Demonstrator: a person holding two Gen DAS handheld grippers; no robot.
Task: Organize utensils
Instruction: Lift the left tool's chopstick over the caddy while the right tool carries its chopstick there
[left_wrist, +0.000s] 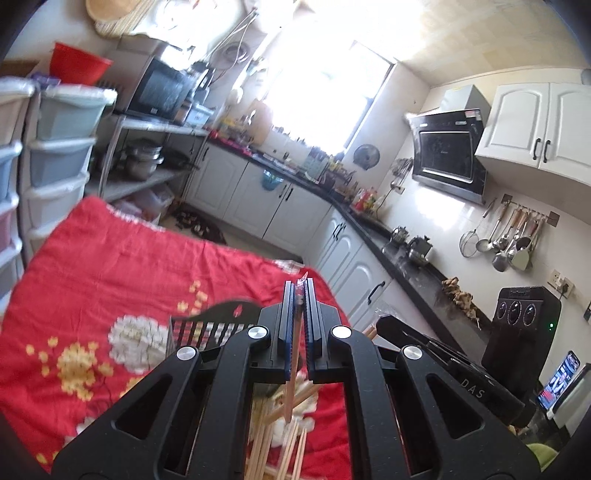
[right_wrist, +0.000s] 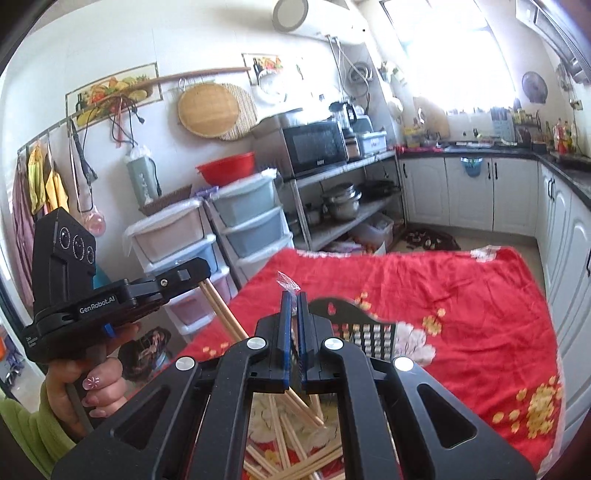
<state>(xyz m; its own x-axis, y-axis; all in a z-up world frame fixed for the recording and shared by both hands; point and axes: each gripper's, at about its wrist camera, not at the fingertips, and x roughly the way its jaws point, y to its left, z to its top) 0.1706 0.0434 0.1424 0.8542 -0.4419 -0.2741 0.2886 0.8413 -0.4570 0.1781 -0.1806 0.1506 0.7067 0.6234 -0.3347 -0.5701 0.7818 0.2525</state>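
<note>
Chopsticks (left_wrist: 293, 373) pinched in left tongs (left_wrist: 299, 295) above red cloth (left_wrist: 129, 266).

Two grippers (left_wrist: 299, 291) (right_wrist: 292, 299), one holder (right_wrist: 354, 325), perhaps twelve chopsticks (right_wrist: 280, 443).

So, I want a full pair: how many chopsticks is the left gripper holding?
2: chopsticks side by side in the shut left gripper, slanting toward the right gripper, shut on a plastic wrapper; more may be hidden.

Matte black plastic left gripper (left_wrist: 300, 291) and right gripper (right_wrist: 292, 301) with blue finger pads, silver screws, "GenRobot.AI" lettering; hand (right_wrist: 96, 380) with flower-painted pink nails, lime-green sleeve (right_wrist: 22, 435).
</note>
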